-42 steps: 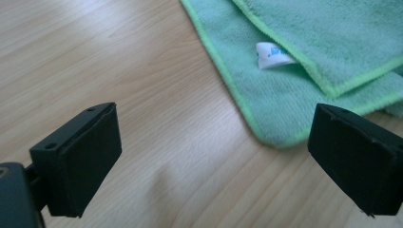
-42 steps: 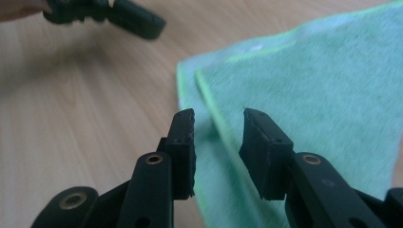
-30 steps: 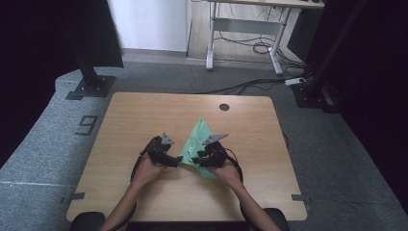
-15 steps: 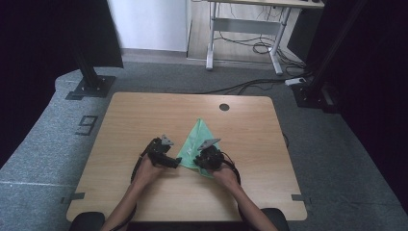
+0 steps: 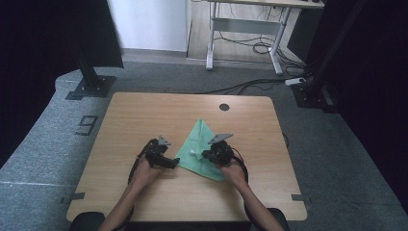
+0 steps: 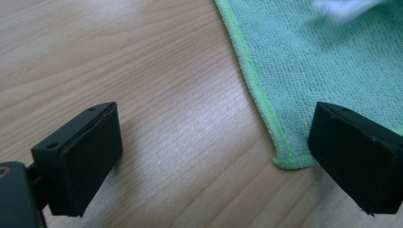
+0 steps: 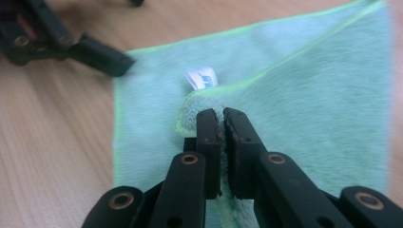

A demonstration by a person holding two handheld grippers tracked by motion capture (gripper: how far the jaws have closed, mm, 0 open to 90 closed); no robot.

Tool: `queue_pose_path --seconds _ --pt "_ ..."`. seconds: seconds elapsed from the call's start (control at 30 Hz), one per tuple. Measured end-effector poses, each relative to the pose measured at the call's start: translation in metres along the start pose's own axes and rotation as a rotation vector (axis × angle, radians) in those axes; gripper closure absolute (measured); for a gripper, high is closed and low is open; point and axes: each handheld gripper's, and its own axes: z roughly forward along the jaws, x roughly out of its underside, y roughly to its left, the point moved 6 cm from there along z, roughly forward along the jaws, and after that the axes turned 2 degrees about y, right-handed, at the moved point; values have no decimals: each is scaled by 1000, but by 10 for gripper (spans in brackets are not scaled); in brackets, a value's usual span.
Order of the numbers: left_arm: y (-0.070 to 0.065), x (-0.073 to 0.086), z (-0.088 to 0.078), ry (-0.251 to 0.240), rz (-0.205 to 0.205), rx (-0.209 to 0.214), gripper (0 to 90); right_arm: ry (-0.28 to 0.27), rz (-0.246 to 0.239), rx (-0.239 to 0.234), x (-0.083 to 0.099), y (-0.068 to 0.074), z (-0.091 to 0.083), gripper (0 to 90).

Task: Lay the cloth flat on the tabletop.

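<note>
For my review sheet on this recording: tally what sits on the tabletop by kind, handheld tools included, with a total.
Green cloth: 1
Handheld tools: 2, the left tool open at the cloth's corner, the right tool shut on a fold of the cloth
White tag on the cloth: 1
Total: 4

large "9" marked on the grey floor mat (image 5: 87, 126), cloth tag (image 7: 202, 78) print unreadable

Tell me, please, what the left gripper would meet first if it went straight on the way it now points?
Most likely the left gripper meets the green cloth's near corner, which lies just ahead between its open jaws, though depth is unclear.
</note>
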Motion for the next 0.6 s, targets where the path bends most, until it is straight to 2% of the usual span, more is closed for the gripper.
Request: queue_pose_path --seconds 0.1,0.13,0.17,0.23,0.43,0.6 --pt "1 2 -2 2 -1 -2 41 -8 10 17 -1 -7 -6 841" --pt "2 4 -4 5 -3 -4 41 -17 19 36 -1 -14 -12 841" --pt "2 4 -4 5 -3 -4 41 -17 19 36 -1 -14 -12 841" --pt "3 8 -7 13 -3 -8 41 -30 36 59 -1 -23 -20 842" --pt "3 15 -15 23 21 -31 46 -57 77 104 3 -43 -36 842" --pt "3 19 -19 23 24 -39 47 -71 111 129 8 -56 -44 843"
